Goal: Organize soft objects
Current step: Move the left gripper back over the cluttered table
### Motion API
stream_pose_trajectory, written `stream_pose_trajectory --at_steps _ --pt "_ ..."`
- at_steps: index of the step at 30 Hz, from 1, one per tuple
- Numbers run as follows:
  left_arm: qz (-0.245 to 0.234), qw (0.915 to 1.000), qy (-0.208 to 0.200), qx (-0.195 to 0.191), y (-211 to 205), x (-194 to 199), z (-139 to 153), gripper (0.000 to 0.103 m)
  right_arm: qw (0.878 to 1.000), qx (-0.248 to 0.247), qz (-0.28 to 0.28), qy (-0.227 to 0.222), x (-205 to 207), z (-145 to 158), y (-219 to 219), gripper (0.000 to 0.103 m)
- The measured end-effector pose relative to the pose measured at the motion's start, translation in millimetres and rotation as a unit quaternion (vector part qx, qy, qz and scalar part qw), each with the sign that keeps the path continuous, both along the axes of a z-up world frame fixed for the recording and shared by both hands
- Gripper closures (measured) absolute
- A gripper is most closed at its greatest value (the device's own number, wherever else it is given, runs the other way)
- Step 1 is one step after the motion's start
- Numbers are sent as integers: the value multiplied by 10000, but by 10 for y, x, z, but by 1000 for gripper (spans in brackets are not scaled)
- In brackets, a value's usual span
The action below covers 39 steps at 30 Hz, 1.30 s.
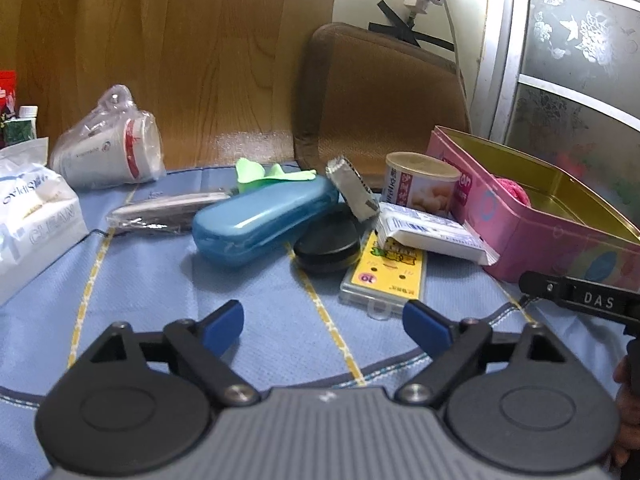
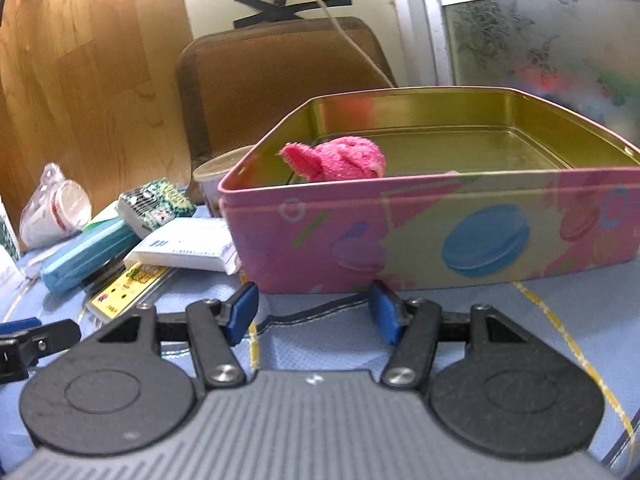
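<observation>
A pink tin box point(image 2: 400, 236) stands open on the blue cloth, with a pink fuzzy soft thing point(image 2: 340, 160) inside at its left end; the box point(image 1: 532, 232) and the pink thing point(image 1: 514, 191) also show at the right of the left wrist view. A light green soft piece point(image 1: 264, 174) lies behind the blue case point(image 1: 260, 220). My left gripper point(image 1: 322, 320) is open and empty above the cloth, short of the clutter. My right gripper point(image 2: 314, 312) is open and empty just in front of the box's near wall.
Clutter lies left of the box: a black round tin point(image 1: 326, 248), a yellow card pack point(image 1: 386, 276), a white packet point(image 1: 432, 232), a can point(image 1: 420, 188), bagged paper cups point(image 1: 108, 148) and a tissue pack point(image 1: 32, 216). A brown chair back point(image 1: 380, 92) stands behind.
</observation>
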<state>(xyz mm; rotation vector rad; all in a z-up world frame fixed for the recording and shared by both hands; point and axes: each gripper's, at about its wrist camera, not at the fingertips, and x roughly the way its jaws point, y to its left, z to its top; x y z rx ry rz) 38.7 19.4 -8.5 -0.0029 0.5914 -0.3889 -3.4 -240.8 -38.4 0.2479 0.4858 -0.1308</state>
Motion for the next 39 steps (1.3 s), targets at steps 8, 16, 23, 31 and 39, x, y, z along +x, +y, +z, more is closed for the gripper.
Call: stream_pose_trajectory --at_steps 8,16,23,31,39 --pt "278 9994 127 132 2 56 -16 17 9994 134 317 -26 18 0 1 39" --pt "579 9973 133 425 -43 63 -31 17 9978 388 523 -117 1 6 -42 34" --pt "806 9942 114 696 -76 72 -33 17 9948 351 939 -196 -16 18 -6 31" --pt "900 9918 52 905 -121 49 -30 13 9910 241 1242 -437 -89 52 43 29" --pt "846 9931 89 809 -99 56 -32 13 9881 133 1439 -523 -109 62 76 27"
